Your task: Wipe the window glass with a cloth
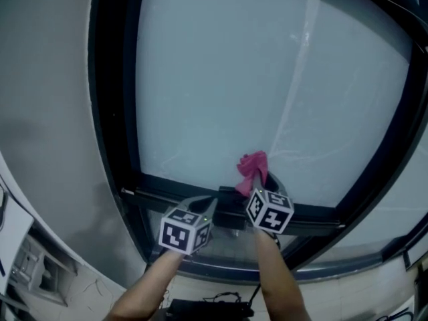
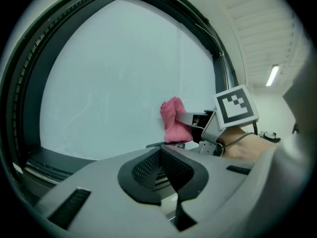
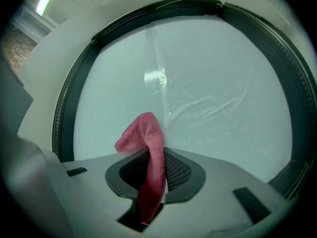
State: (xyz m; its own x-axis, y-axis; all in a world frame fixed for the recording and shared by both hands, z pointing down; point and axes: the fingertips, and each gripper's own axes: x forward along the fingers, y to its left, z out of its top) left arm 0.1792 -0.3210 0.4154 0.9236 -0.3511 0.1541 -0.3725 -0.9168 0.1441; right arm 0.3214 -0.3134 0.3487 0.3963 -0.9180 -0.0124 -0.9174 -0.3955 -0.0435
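A large pane of window glass [image 1: 267, 79] in a dark frame [image 1: 114, 79] fills the head view; it looks frosted with faint streaks. My right gripper [image 1: 257, 179] is shut on a pink cloth [image 1: 252, 168], which stands up from the jaws close to the lower part of the glass. The same pink cloth [image 3: 151, 167] is pinched between the pads in the right gripper view and shows as a pink cloth [image 2: 173, 120] from the left gripper view. My left gripper [image 1: 207, 206] sits lower left of it, near the frame's bottom bar, jaws shut with nothing between them.
A dark horizontal frame bar [image 1: 174, 194] runs under the pane, with a second lower pane [image 1: 221, 246] beneath it. A grey wall [image 1: 47, 112] lies to the left. Dark cables [image 1: 221, 299] lie on the floor below. A ceiling light [image 2: 272, 76] shows at the right.
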